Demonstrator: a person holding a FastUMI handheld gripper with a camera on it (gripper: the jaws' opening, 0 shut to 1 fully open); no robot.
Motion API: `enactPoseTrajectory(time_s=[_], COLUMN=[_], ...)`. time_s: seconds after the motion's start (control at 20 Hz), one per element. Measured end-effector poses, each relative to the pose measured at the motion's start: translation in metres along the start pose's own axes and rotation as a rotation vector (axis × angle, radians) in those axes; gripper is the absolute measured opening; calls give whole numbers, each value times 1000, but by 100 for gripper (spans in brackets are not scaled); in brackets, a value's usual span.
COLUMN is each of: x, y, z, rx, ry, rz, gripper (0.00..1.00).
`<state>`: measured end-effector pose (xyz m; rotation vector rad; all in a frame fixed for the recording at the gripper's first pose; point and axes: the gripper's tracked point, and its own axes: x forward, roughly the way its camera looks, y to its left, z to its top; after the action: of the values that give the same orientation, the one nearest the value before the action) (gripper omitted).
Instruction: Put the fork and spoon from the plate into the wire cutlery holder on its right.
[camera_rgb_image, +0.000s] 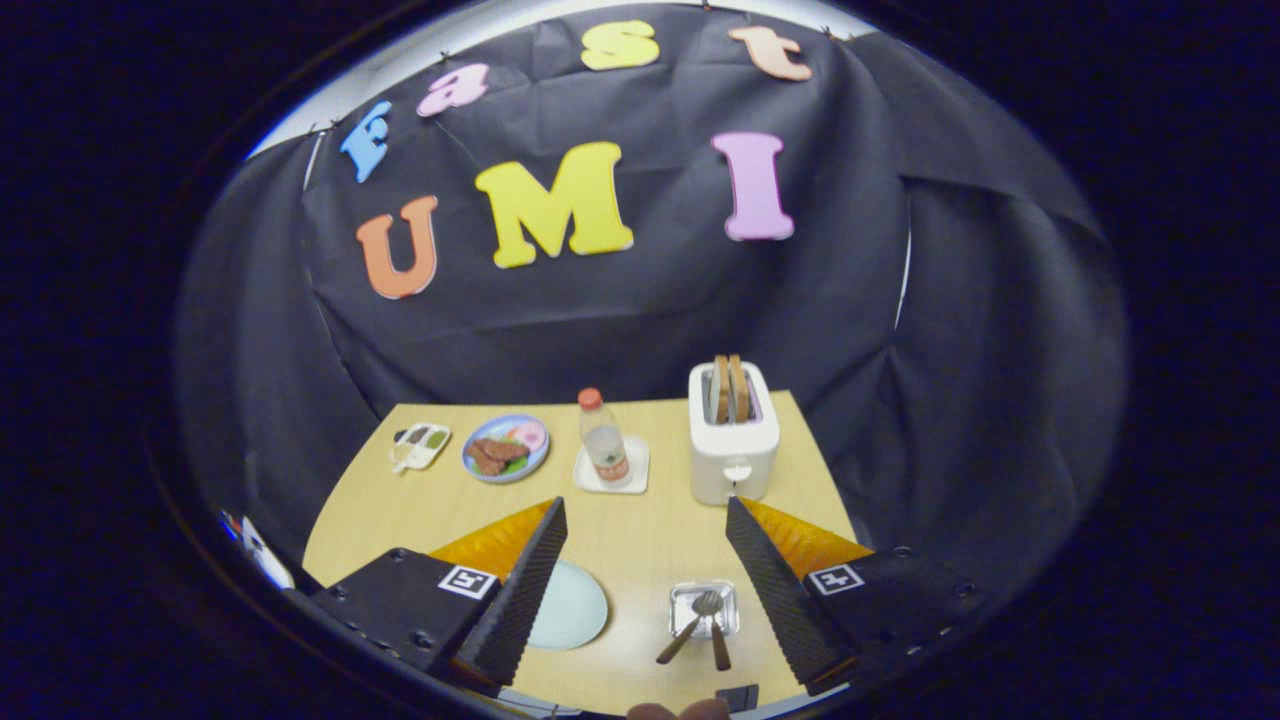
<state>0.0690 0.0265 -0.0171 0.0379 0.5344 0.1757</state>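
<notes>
My gripper (645, 515) hangs open high above the wooden table (640, 535), with nothing between its fingers. Below, a pale blue plate (572, 606) lies beside the left finger, its left part hidden by that finger; the part that shows is bare. To the plate's right stands the wire cutlery holder (703, 607), between the two fingers and close to the right one. A spoon (692, 625) and a fork (718, 643) lean in the holder, bowl and tines down inside it, handles sticking out toward me.
Beyond the fingers stand a white toaster (733, 448) with two bread slices, a bottle (604, 440) with a red cap on a white coaster, a blue plate of food (505, 448) and a small white dish (419, 446). A dark object (737, 697) sits at the table's near edge.
</notes>
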Motion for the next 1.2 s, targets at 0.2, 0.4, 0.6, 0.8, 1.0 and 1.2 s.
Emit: enactPoseTrajectory(time_s=[0.2,0.4,0.6,0.8,1.0,1.2], x=[-44,-69,-87,-93,-107,-120], y=[20,33,38,39,37,37], z=[30,32,34,23,24,30], rx=[-8,11,-9,33,54,85], ry=[-241,-360,-428,-414,-442,-450], rz=[-16,-43,-72,-96,-118,-118], gripper=[97,97,96,97,97,96])
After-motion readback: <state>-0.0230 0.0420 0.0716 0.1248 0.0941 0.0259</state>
